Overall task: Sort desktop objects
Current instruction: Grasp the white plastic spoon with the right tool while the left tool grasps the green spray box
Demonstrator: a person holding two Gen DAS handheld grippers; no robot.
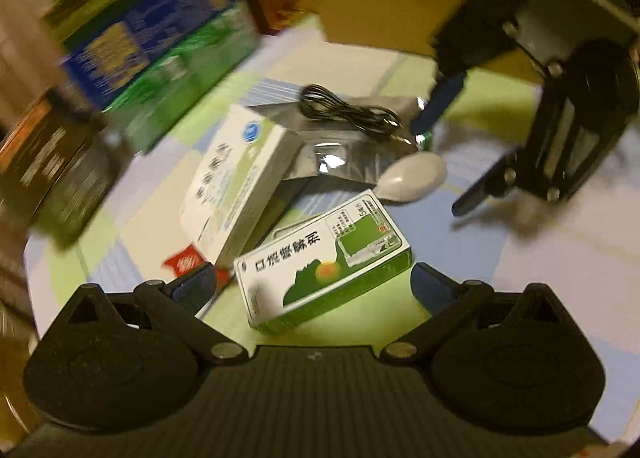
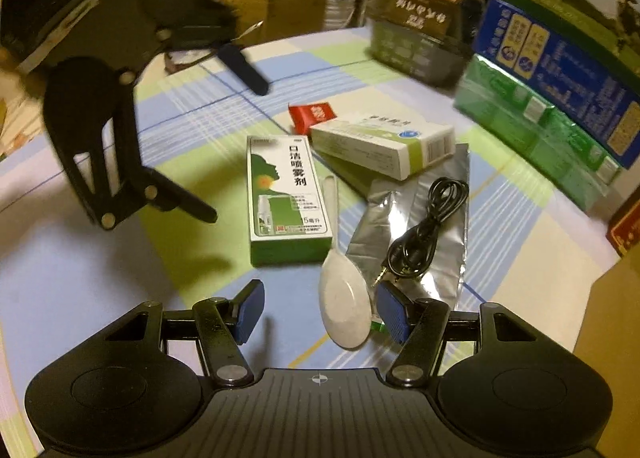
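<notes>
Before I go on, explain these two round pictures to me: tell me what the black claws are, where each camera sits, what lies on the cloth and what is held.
A person holds two hand grippers, each with a fisheye camera looking along its fingers. One picture comes from the left gripper, the other from the right gripper; each also sees the other.

On the checked tablecloth lie a green-and-white spray box, a white medicine box, a red packet, a silver foil pouch with a coiled black cable on it, and a white spoon.

Both grippers are open and hold nothing. The right one has the spoon's bowl between its fingers.
</notes>
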